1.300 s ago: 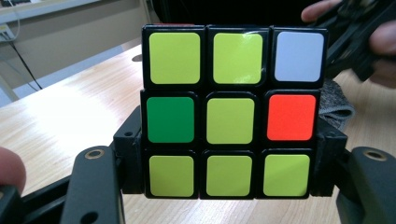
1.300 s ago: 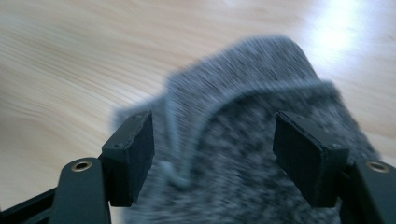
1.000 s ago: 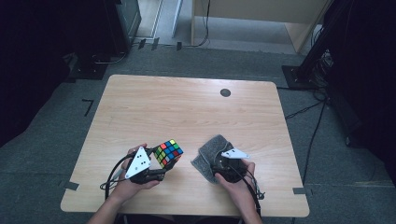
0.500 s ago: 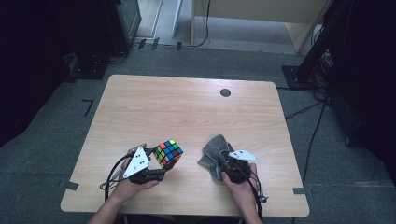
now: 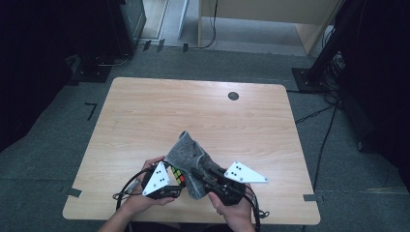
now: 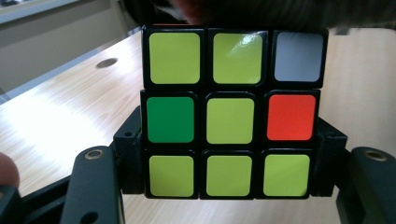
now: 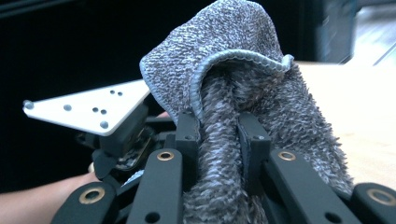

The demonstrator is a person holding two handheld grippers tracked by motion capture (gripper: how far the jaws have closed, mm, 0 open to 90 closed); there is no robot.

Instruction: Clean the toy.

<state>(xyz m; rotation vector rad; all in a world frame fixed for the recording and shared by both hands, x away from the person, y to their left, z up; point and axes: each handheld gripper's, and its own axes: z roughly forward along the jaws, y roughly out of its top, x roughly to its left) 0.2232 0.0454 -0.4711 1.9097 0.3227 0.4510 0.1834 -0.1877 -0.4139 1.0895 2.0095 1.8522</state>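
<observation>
A scrambled colour cube [image 6: 231, 112], its face mostly yellow-green, sits between the jaws of my left gripper [image 6: 231, 175], which is shut on its sides. From above, the cube [image 5: 176, 174] and the left gripper [image 5: 180, 179] are near the table's front edge. My right gripper [image 5: 199, 173] has just been closing and is shut on a grey fluffy cloth [image 5: 191, 149]. It holds the cloth up off the table, right beside the cube. In the right gripper view the cloth [image 7: 233, 70] bulges up between the pads of the right gripper [image 7: 218, 135]. The left gripper's white plate [image 7: 88, 109] lies just behind it.
The wooden table [image 5: 193, 111] has a small black round mark [image 5: 233, 95] at its far right. Cables trail from both grippers over the front edge. Dark equipment stands and a cable on the floor surround the table.
The right gripper closed on the cloth, lifted it off the table and swung it left towards the cube. The left gripper with the cube shifted slightly.
</observation>
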